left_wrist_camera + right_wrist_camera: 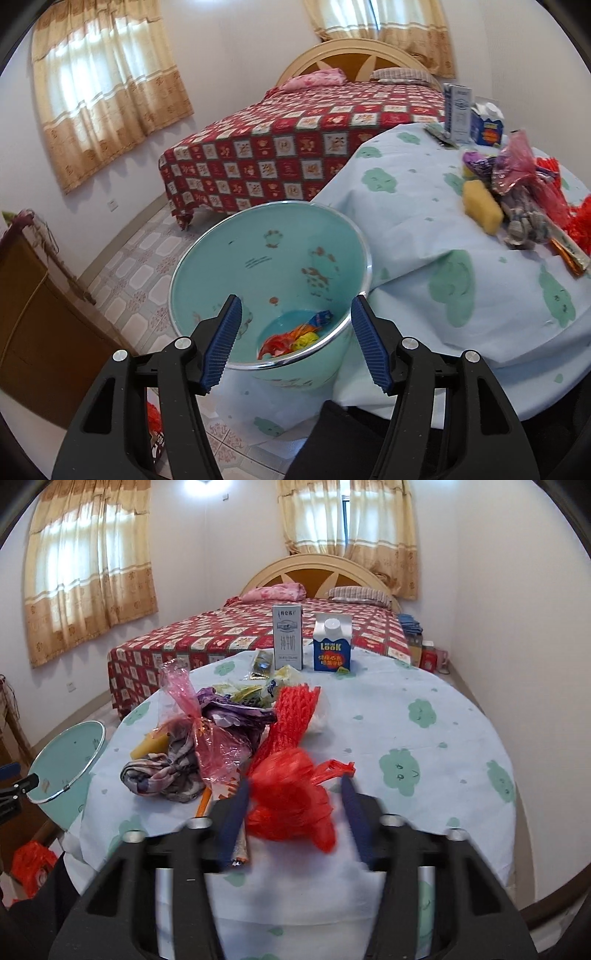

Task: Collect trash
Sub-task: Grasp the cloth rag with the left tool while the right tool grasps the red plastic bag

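Left gripper [295, 339] spread wide, empty, above mint bin [269, 280] beside bench [424, 229]; only this view shows wrappers [291, 338] at bin bottom. Right gripper [291, 812] released, fingers flanking red bag [291, 794] on bench; cartons [312, 642] plain here.

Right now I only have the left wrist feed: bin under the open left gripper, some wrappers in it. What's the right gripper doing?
Observer: The right gripper is open over the table, its fingers on either side of a red bag.
Operator: Gripping it?
Observer: Not yet. There is a gap between the right finger and the bag. The view is blurred there.
Operator: Can't read the cartons at the far edge. Labels?
Observer: The blue carton reads LOOK and has a white cap. The grey carton stands to its left.
Operator: Anything on the floor?
Observer: An orange bag lies below the bin.
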`<state>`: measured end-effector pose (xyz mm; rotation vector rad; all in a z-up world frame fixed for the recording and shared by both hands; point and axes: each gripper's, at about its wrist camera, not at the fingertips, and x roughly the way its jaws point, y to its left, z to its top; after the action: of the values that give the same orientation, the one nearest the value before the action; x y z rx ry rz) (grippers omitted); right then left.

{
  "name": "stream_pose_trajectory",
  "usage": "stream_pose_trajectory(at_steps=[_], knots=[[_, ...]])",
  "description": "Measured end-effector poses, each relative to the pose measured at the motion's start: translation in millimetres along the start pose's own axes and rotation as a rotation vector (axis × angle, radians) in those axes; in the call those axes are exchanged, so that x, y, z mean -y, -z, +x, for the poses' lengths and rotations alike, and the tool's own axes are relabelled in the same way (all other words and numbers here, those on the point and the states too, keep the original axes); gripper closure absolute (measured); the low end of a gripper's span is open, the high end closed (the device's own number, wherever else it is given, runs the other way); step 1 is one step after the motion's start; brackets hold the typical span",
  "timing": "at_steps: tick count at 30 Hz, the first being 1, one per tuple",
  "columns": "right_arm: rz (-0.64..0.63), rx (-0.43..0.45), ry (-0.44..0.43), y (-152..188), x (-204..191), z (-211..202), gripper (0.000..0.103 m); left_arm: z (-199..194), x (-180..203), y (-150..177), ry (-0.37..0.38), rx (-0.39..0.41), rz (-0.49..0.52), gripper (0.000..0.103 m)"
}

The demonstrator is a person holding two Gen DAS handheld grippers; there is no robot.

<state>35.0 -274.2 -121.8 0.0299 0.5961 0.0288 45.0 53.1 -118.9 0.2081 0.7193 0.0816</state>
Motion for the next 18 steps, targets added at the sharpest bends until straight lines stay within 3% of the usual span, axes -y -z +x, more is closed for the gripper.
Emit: stream_pose_trajectory(at_steps=[3,5,7,18], knots=[[-0.019,0.002,-0.027,-2,0,1,0.073,-3,13,-4,0.015,0.01,0.019,0.042],[-0.017,-0.001,-0.046,-2,2,1,0.088,-4,22,-7,0.024,0.016,0.03,0.042],[-0.006,0.002,-0.051,-2,6,-1,0.091,-6,33,-11,0.044,0.022,0.037,0.042],[0.049,0.089,0.02,-3,55,-33,0.093,-18,100,-40,0.144,0.063,0.066,0.042]])
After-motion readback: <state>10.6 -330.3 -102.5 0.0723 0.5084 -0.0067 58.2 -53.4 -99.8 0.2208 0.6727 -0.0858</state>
